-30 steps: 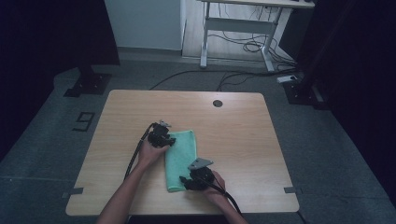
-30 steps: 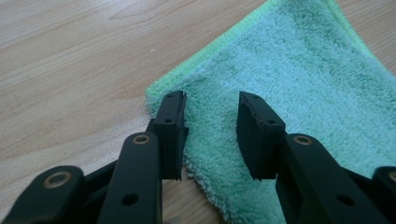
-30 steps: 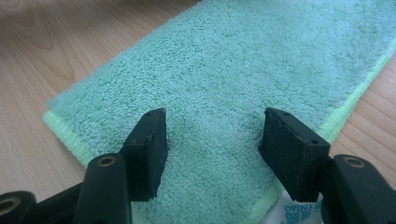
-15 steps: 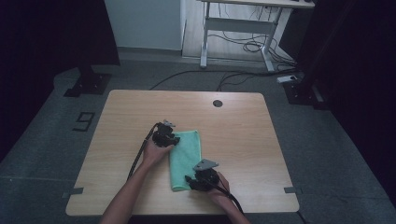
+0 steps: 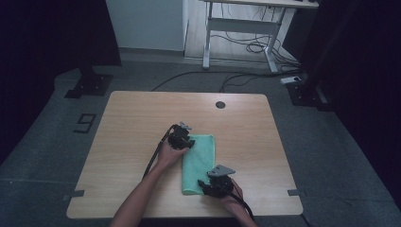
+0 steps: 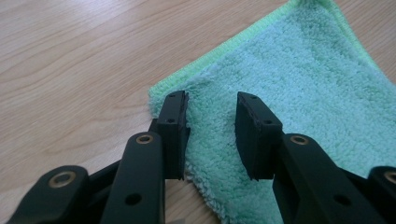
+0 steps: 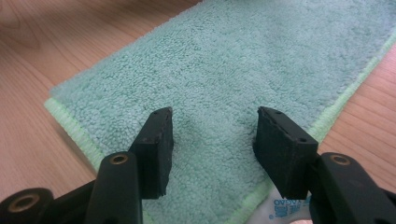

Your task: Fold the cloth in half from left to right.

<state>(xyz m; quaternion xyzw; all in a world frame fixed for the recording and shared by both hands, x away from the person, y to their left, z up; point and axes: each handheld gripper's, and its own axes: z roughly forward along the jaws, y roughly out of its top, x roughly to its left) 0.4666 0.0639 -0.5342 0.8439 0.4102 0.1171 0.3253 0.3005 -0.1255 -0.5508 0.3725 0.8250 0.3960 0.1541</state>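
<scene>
While the folded mint-green terry cloth (image 5: 198, 163) lies flat on the light wooden table (image 5: 132, 123), toward its near edge, the left gripper (image 5: 181, 137) is held over the cloth's far left corner with jaws parted and nothing clamped between them. The right gripper (image 5: 213, 185) is positioned over the cloth's near end; its jaws have just been closing but are seen apart, with pile beneath them and nothing pinched.

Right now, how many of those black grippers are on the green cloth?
2. The left gripper sits at the far left corner of the green cloth; the right gripper sits at its near end. Both have their jaws apart over the cloth.
</scene>
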